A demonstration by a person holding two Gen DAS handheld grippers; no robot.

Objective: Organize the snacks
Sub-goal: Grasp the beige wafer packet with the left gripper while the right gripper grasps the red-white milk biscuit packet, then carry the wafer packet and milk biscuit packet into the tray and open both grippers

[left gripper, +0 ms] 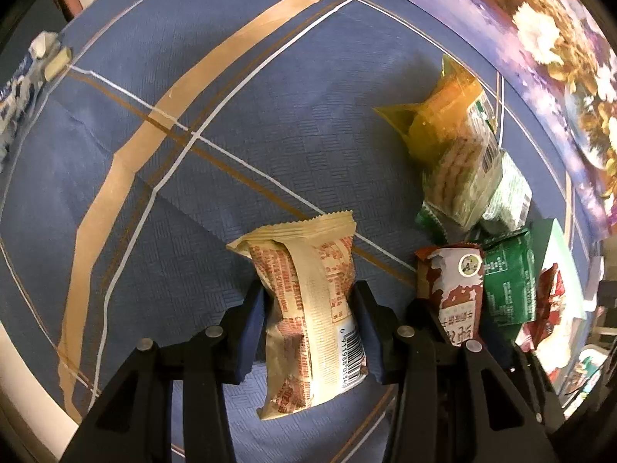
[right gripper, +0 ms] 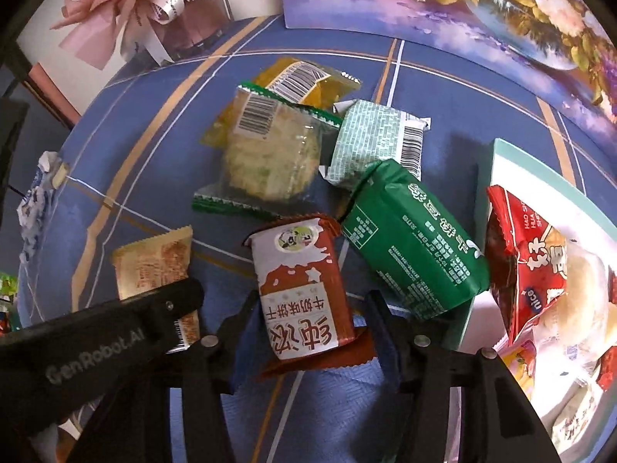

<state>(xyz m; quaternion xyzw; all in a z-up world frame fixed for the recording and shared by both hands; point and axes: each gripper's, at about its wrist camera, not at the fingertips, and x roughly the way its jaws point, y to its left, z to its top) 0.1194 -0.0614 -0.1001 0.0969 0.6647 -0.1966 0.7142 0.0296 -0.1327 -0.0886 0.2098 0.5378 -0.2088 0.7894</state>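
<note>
A beige snack packet with red print is pinched upright between the pads of my left gripper, just above the blue tablecloth. The same packet shows at the left of the right wrist view. My right gripper straddles a red-brown and white biscuit packet lying on the cloth. Its pads stand a little off both sides of the packet. A dark green packet leans against that packet's right side.
Behind lie a clear rice-cake packet, a pale green packet and a yellow one. A teal-rimmed white tray at the right holds a red packet. A floral board and a pink bouquet stand at the back.
</note>
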